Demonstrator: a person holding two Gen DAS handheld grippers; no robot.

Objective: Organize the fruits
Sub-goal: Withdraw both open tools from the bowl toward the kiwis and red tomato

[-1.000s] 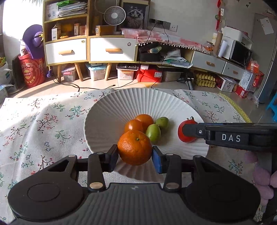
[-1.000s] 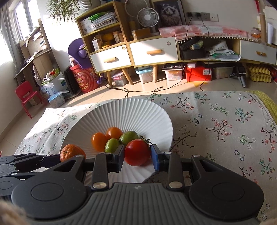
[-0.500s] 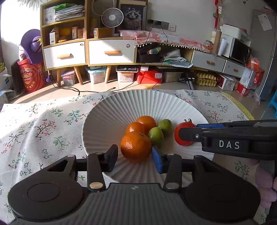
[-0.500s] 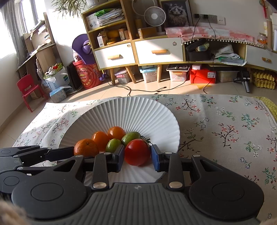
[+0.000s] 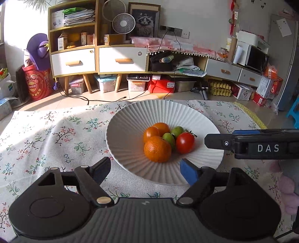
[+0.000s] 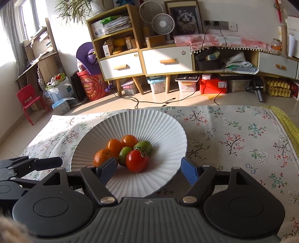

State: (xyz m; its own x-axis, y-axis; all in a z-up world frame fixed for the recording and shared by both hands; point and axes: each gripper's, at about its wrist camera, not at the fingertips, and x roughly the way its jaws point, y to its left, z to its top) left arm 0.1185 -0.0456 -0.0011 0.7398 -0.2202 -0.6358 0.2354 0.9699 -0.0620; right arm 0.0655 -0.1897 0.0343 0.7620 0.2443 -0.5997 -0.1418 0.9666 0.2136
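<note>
Six fruits lie clustered in the white ribbed plate (image 5: pixel 130 119): one large mandarin (image 5: pixel 157 149), two smaller orange fruits (image 5: pixel 151 132) behind it, two green ones (image 5: pixel 169 139) and one red tomato (image 5: pixel 185 142) with a green stem. All touch their neighbours in the plate's hollow; the plate rests on a floral tablecloth (image 5: pixel 56 134).

The left gripper (image 5: pixel 145 169) sits just in front of the mandarin; its jaws have just been opening and now stand wide, nothing between them but the plate's near rim. The right gripper (image 6: pixel 148 171) has likewise just been opening; its jaws are spread wide, the tomato lying free just ahead of them, touched by neither pad.

The left wrist view shows the right gripper side-on, bearing the letters DAS, and a microwave at the far right. The right wrist view alone shows a red child's chair (image 6: pixel 28 101) and a potted plant (image 6: pixel 78 9) by the window
</note>
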